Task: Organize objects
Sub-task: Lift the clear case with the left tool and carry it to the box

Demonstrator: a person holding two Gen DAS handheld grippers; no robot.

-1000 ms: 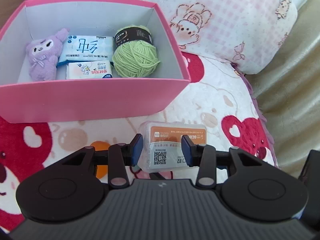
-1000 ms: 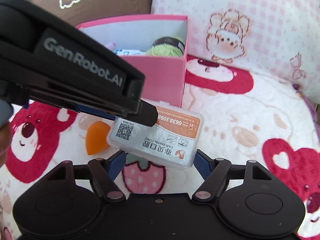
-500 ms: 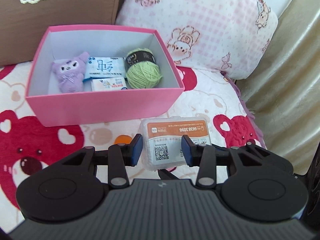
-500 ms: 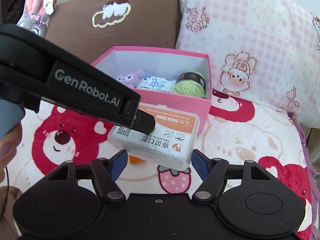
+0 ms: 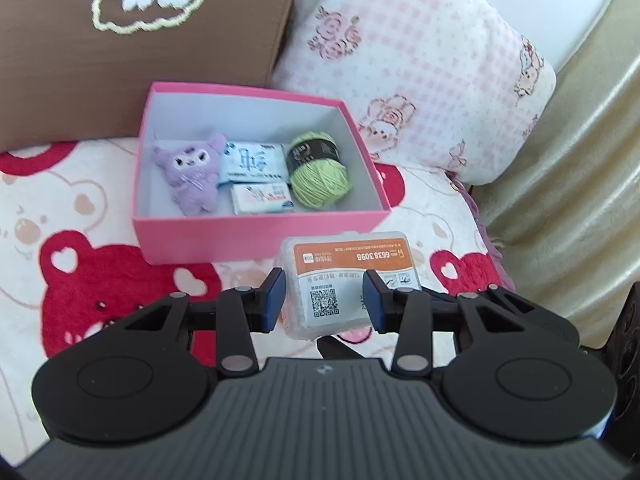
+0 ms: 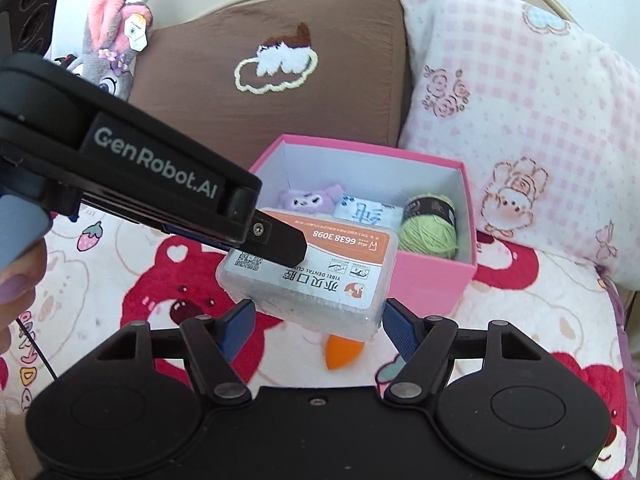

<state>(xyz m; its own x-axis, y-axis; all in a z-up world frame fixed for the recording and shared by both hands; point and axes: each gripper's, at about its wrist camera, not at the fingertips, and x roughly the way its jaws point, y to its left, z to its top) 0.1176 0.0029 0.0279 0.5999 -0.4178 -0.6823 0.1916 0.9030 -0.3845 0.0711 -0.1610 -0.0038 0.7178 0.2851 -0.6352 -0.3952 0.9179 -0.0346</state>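
One plastic case [image 5: 346, 280], clamped in the left tongs [image 5: 324, 300], has risen off the bed, nearly level with the pink box [image 5: 260, 236]; the right tongs [image 6: 318, 326] gape empty beneath it.

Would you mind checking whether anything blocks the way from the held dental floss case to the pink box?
Nothing visible does. The left gripper holds the dental floss case raised in front of the pink box, whose top is open. Bare floor shows behind the green yarn.
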